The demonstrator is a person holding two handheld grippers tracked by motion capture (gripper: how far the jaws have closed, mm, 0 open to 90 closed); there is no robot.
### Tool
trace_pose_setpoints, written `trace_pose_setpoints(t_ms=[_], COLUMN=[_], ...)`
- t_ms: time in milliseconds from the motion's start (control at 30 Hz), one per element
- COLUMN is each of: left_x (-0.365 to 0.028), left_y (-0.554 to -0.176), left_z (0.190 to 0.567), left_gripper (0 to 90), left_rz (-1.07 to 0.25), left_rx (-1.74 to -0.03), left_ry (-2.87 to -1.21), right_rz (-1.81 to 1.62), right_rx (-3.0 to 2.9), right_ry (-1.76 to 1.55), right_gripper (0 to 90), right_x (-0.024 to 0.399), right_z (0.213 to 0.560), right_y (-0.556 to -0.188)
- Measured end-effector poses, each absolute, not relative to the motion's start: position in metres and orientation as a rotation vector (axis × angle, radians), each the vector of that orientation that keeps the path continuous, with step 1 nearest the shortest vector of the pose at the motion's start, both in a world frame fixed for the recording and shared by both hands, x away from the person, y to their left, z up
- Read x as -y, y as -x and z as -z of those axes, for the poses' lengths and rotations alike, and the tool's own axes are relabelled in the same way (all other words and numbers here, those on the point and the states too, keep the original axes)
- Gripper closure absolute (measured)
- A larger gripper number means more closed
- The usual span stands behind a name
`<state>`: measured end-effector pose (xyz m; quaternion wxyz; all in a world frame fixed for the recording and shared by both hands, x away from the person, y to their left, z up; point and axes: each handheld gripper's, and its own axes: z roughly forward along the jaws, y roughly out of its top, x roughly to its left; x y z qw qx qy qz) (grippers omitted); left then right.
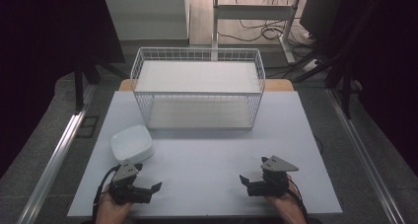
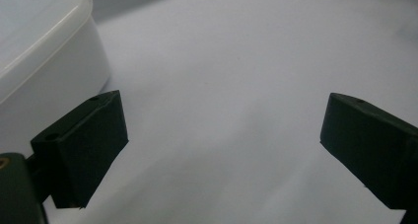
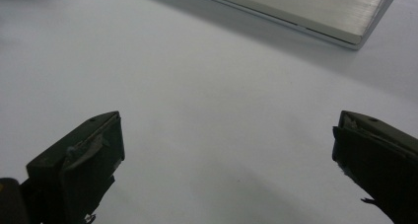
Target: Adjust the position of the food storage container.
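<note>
**High view: nothing moved yet, both grippers idle at the near edge**

High view. The white, square, rounded-corner plastic container with its lid on (image 1: 131, 143) sits on the pale grey table (image 1: 217, 150) toward the near left corner, well apart from the white wire basket with a flat board floor (image 1: 198, 88) that stands at the middle of the far edge. Going by where things lie, the work looks barely begun: the container is untouched on the table, the basket holds nothing, and everything is left to do, most likely a pick-up of the container. The left gripper (image 1: 148, 189) lies low along the near edge, just in front of the container, its jaws pointing right toward the table's middle. The right gripper (image 1: 249, 183) mirrors it near the near right corner, jaws pointing left. A hand grips each from below, with the wrists at the near edge.

Left gripper view. The left gripper's two black jaws stand wide apart with bare table between them; they hold nothing. The container's wall and lid rim rise just beside the left-hand jaw, close to it but not between the jaws; whether they touch I cannot tell.

Right gripper view. The right gripper's jaws are likewise spread wide and empty, over bare table. The basket's board floor crosses the upper right, well apart from the jaws.
</note>
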<state>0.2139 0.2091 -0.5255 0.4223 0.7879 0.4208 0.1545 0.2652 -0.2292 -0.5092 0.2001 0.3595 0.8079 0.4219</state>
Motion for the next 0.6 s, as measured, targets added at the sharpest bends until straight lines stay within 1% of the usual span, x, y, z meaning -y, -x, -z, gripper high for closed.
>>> trace_pose_setpoints(t_ms=[133, 233, 367, 500, 600], left_x=[-0.2103, -0.2124, -0.2133, -0.2165, -0.2182], left_y=[-0.2142, -0.2159, -0.2164, -0.2163, -0.2151], left_z=[0.5259, 0.5256, 0.5258, 0.5231, 0.5205], left_gripper=[2.8, 2.8, 2.7, 2.6, 4.1], left_rz=[-0.394, -0.345, -0.349, -0.32, -0.34], left_rx=[-1.052, -1.073, -1.082, -1.081, -1.093], left_ry=[-1.961, -1.938, -1.946, -1.928, -1.941], right_rz=[-1.17, -1.171, -1.171, -1.164, -1.163], right_rx=[-2.241, -2.234, -2.235, -2.245, -2.246], right_ry=[-1.008, -1.012, -1.019, -1.025, -1.023], right_gripper=[0.0, 0.0, 0.0, 0.0, 0.0], right_x=[0.229, 0.2292, 0.2296, 0.2296, 0.2298], right_z=[0.5086, 0.5081, 0.508, 0.5083, 0.508], right_y=[-0.265, -0.2652, -0.2654, -0.2657, -0.2656])
